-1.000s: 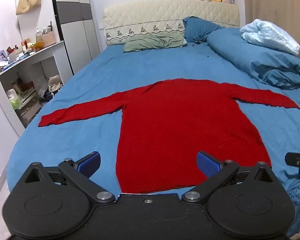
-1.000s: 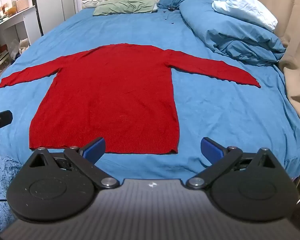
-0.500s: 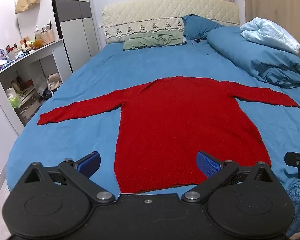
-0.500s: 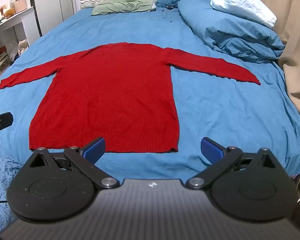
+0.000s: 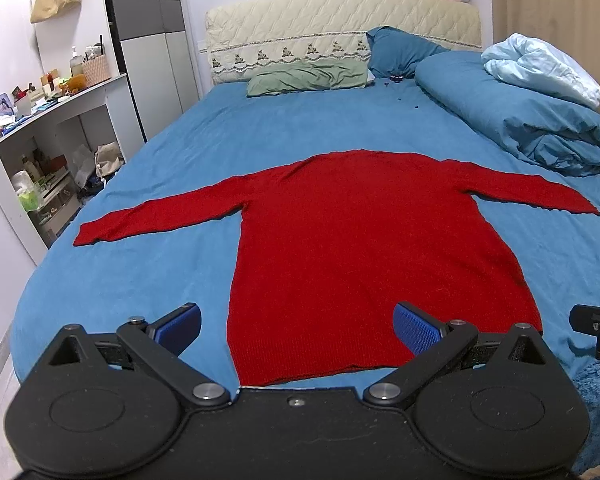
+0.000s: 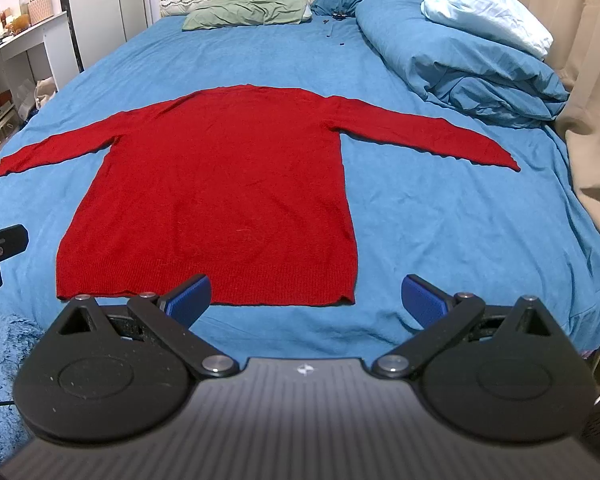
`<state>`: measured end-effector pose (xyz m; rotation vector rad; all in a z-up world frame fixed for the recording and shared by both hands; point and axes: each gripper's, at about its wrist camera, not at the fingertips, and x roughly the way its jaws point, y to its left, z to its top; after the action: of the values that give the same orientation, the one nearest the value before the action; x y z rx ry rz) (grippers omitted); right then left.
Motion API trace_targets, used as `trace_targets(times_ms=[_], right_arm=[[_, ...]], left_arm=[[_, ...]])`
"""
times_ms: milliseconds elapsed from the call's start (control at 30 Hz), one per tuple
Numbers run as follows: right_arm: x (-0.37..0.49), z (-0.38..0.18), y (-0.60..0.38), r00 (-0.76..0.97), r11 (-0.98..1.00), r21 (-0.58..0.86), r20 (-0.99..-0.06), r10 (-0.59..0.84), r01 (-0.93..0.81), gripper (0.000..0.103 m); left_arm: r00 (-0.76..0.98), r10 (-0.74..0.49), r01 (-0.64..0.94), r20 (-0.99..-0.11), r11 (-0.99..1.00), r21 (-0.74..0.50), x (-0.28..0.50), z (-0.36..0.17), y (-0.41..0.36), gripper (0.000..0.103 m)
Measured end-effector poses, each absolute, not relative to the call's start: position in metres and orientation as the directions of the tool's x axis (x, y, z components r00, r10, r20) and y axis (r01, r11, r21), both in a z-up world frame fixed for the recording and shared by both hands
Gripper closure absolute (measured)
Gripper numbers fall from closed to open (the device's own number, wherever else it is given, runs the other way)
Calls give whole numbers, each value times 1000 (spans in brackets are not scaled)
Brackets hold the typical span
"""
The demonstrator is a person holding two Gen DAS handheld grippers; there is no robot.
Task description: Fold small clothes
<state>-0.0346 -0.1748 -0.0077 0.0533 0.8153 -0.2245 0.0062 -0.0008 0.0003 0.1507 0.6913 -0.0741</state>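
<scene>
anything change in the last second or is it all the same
Only the views shifted slightly: in both wrist views the red sweater sits a little higher or lower in frame than a second ago, so both grippers drifted a touch. Nothing was grasped or released. The left gripper and right gripper stay open and empty near the hem, and the sweater still lies flat on the blue bed sheet, sleeves spread.

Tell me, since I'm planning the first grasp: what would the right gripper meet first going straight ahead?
Probably the red sweater, near its hem; the open right gripper points there, though depth is unclear.
</scene>
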Motion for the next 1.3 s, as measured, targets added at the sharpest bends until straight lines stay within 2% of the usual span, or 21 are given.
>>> trace_targets(times_ms=[1300], right_arm=[[-33, -6, -170, 668, 978, -47, -724, -173, 203, 0]], left_arm=[[766, -24, 111, -643, 989, 96, 6, 0, 3, 0]])
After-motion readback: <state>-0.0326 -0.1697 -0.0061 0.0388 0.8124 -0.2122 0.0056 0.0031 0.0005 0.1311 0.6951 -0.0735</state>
